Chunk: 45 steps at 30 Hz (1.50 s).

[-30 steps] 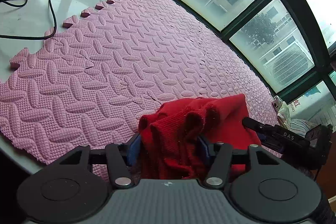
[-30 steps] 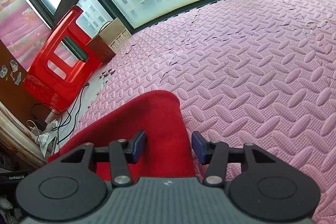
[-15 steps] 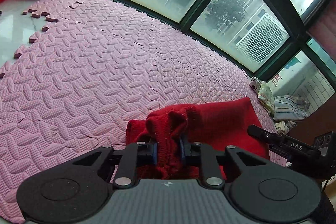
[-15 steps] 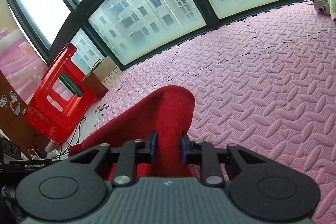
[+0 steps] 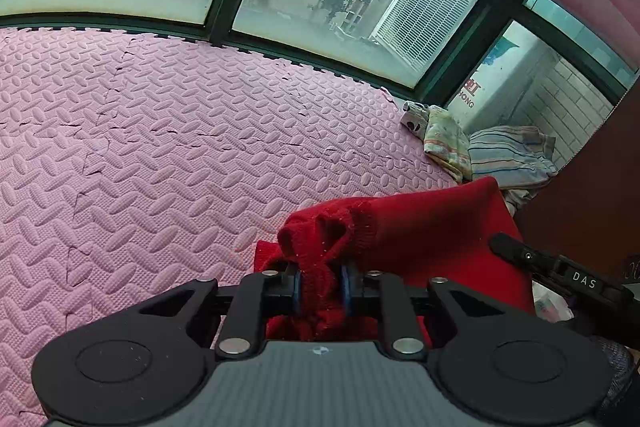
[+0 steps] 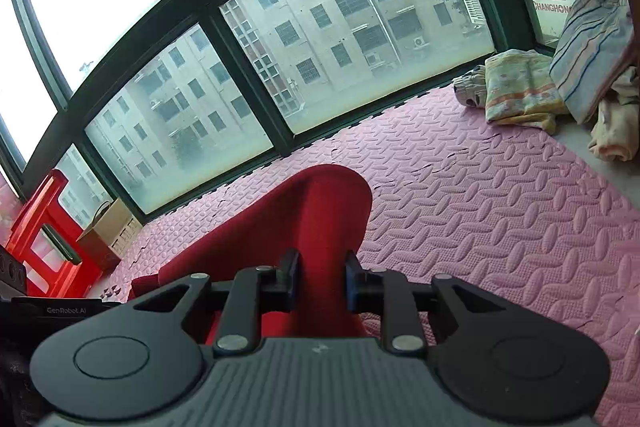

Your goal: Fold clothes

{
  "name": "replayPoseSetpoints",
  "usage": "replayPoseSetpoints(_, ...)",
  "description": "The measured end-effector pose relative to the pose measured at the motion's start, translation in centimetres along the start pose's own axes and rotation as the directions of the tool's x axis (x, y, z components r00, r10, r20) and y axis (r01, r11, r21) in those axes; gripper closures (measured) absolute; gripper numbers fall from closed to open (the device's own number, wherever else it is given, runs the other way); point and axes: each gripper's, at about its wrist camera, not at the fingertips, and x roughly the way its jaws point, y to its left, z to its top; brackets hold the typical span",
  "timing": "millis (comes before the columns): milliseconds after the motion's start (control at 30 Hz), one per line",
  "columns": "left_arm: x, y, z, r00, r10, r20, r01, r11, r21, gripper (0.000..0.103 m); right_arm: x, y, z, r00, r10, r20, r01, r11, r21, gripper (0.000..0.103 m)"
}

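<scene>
Red sweater (image 5: 432,227) bunched between both clamped tools (image 5: 320,285) (image 6: 320,283), above mat (image 5: 160,147).

The red sweater (image 5: 440,227)'s lower part is hidden behind both gripper bodies.

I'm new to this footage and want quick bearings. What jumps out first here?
A bright red knit garment, pinched in both the left tongs and the right tongs, fills the foreground above a pink foam mat. Behind the mat runs a dark-framed window wall, and a heap of pale striped clothes sits at the mat's far right corner.
</scene>
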Motion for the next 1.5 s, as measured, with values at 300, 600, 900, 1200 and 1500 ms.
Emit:
replayPoseSetpoints(300, 5.9, -4.2, 2.1, 0.998, 0.004, -0.059, -0.001, 0.998, 0.057, 0.083, 0.8, -5.3, 1.8, 0.995, -0.098, 0.021, 0.097, 0.994, 0.058, 0.082)
replayPoseSetpoints(600, 8.4, -4.5, 1.8, 0.994, 0.040, -0.097, -0.033, 0.997, 0.071, 0.067, 2.1, -7.4, 0.4, 0.984, -0.179, -0.024, 0.180, 0.982, 0.050, 0.069)
replayPoseSetpoints(900, 8.8, -4.3, 1.4, 0.991, 0.084, -0.102, -0.075, 0.993, 0.088, 0.035, 1.1, -5.0, -0.7, 0.981, -0.191, -0.013, 0.191, 0.981, -0.041, 0.037)
replayPoseSetpoints(1200, 8.7, -3.9, 1.1, 0.990, 0.106, -0.098, -0.097, 0.991, 0.092, 0.024, 0.6, -1.6, -4.0, 0.959, -0.276, 0.055, 0.282, 0.935, -0.214, 0.020)
replayPoseSetpoints(1500, 8.6, -3.7, 1.0, 0.988, 0.125, -0.092, -0.116, 0.989, 0.096, 0.017, 0.6, -0.3, -4.0, 0.968, -0.245, 0.060, 0.252, 0.927, -0.279, 0.020)
